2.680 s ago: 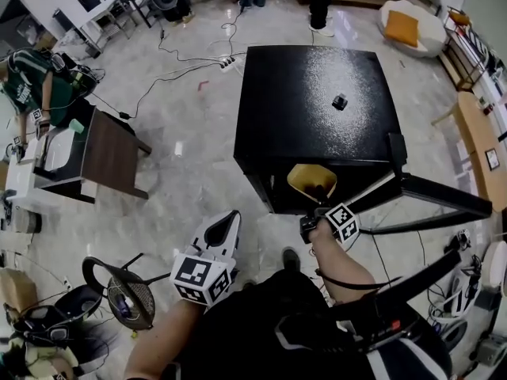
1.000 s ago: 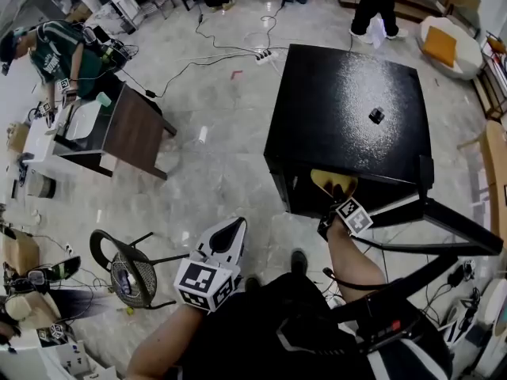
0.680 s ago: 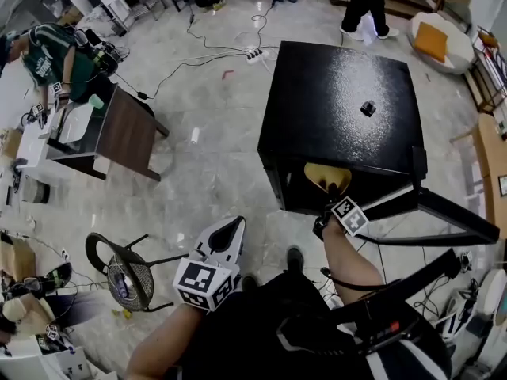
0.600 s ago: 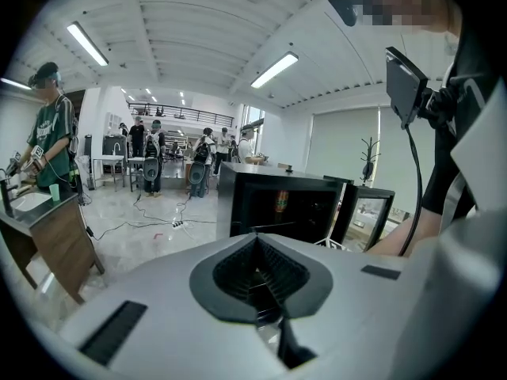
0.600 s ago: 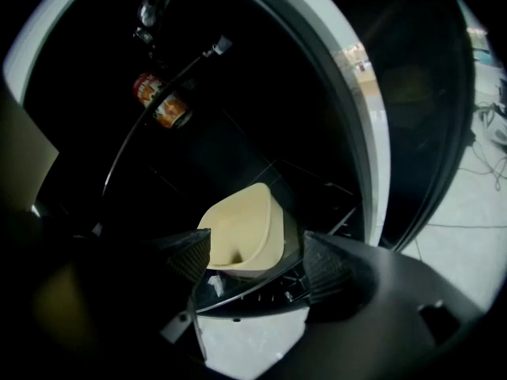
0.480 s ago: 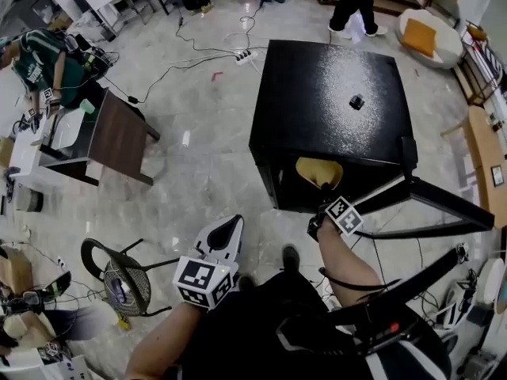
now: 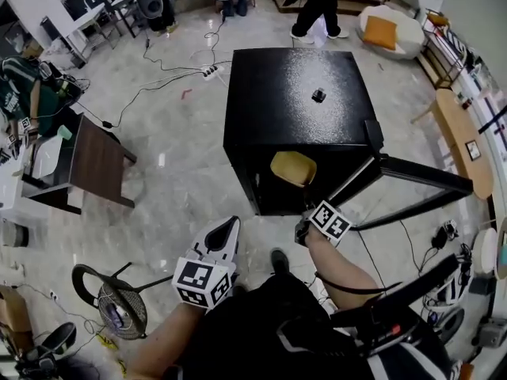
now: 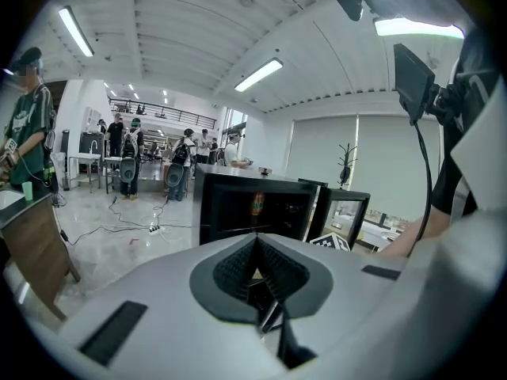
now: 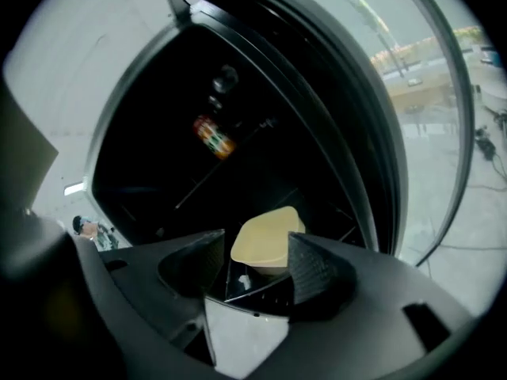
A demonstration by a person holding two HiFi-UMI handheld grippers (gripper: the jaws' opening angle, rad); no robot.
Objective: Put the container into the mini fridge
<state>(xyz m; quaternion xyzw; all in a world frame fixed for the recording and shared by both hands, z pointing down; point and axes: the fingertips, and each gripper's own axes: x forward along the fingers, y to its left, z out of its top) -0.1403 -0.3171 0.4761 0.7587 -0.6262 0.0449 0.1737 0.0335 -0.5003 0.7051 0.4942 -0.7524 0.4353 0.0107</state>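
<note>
- Head view: right gripper (image 7: pixel 305 222) has pulled back out of the mini fridge (image 7: pixel 293 109). Earlier its jaws were on the container (image 7: pixel 293 167); now there is a clear gap between them.
- Container, yellow, sits inside the fridge opening near the front and is held by nothing.
- Fridge door (image 7: pixel 420 184) hangs open to the right. A small black item (image 7: pixel 318 95) lies on the fridge top, same spot as before.
- Left gripper (image 7: pixel 226 232) is low by the person's body, well apart from the fridge, unchanged from earlier frames.
- This view does not show either gripper's jaw gap well.
- Left gripper view: the left gripper (image 8: pixel 257 253) has its jaws pressed together with nothing in them.
- It shows the fridge (image 8: pixel 238 204) from the front, with a can (image 8: pixel 257 203) inside that the head view does not show. People stand in the room behind.
- The container is not visible in this view.
- Right gripper view: the right gripper (image 9: pixel 255 257) has its jaws apart and closing, with nothing between them.
- Container (image 9: pixel 268 237) shows in the gap beyond the tips, resting on a fridge shelf (image 9: pixel 238 279), and the pads are not touching it.
- The can (image 9: pixel 212 135) is deeper in, above the container.
- Only this view shows the container resting on a shelf; the head view gives just its top.
</note>
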